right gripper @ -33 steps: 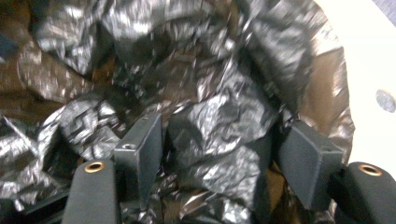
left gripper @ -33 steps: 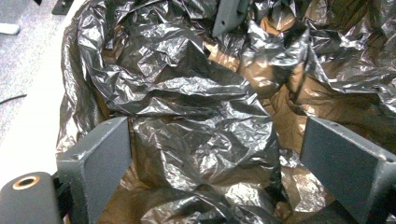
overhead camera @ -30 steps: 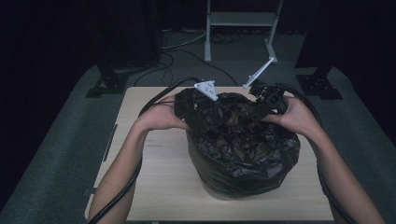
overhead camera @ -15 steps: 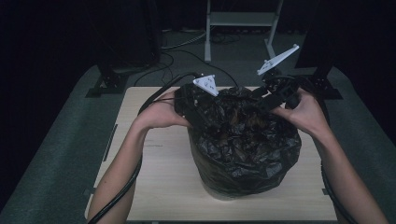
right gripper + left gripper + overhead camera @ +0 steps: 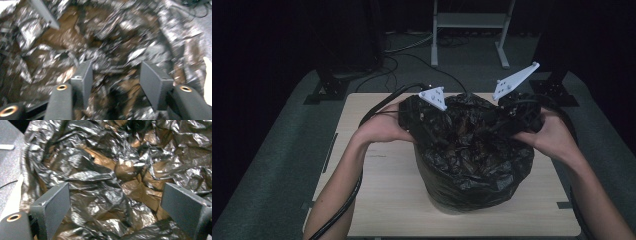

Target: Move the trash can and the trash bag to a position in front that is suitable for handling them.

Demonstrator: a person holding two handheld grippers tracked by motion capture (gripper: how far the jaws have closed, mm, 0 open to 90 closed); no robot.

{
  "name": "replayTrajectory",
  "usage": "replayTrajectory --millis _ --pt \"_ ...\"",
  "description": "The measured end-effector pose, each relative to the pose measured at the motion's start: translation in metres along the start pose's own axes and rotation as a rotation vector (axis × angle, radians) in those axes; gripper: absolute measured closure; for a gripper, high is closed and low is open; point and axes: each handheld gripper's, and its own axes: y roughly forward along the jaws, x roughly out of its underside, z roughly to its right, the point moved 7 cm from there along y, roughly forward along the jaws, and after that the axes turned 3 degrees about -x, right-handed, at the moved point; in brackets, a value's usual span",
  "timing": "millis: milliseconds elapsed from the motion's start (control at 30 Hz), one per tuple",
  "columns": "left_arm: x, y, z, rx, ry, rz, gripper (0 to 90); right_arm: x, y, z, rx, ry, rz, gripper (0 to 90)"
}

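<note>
The left tongs (image 5: 115,202) stand wide open, their two dark grey jaws far apart at the bottom corners of the left gripper view, with crumpled film lying loose between them and neither pad pressing on it. The right tongs (image 5: 115,82) have just been closing from a wider spread; in the blurred right gripper view their jaws are still apart, creased film is between them, and I cannot tell whether either pad touches it.

From above, the left tongs (image 5: 412,117) sit at the left side of the mouth of a large, crinkled black plastic bag (image 5: 472,165), and the right tongs (image 5: 519,117) sit at its right side, each held in one of the person's hands. A grey three-cornered plate tops each one, the right plate tilted up.

The bag stands upright as a rounded bulk near the middle of the pale wooden tabletop (image 5: 382,200), a little to the right of centre, its mouth gathered in loose folds between the two hands. Brownish patches show through the folds inside. Black cables trail from the hands over the tabletop's edge. Around the tabletop lies a dark grey carpeted floor (image 5: 272,165).
</note>
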Motion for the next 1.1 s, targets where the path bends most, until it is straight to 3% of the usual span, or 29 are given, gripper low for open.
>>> replayTrajectory --millis 233,533,1100 --pt "0.002 0.004 0.006 0.017 0.016 -0.03 8.3 0.014 0.01 -0.008 -0.029 -0.021 -0.077 56.9" --pt "0.004 0.004 0.01 0.025 0.014 -0.03 8.3 0.028 0.025 -0.018 -0.081 -0.039 -0.21 68.1" --pt "0.003 0.005 0.017 0.031 0.011 -0.03 8.3 0.038 0.032 -0.035 -0.132 -0.062 -0.28 71.5"
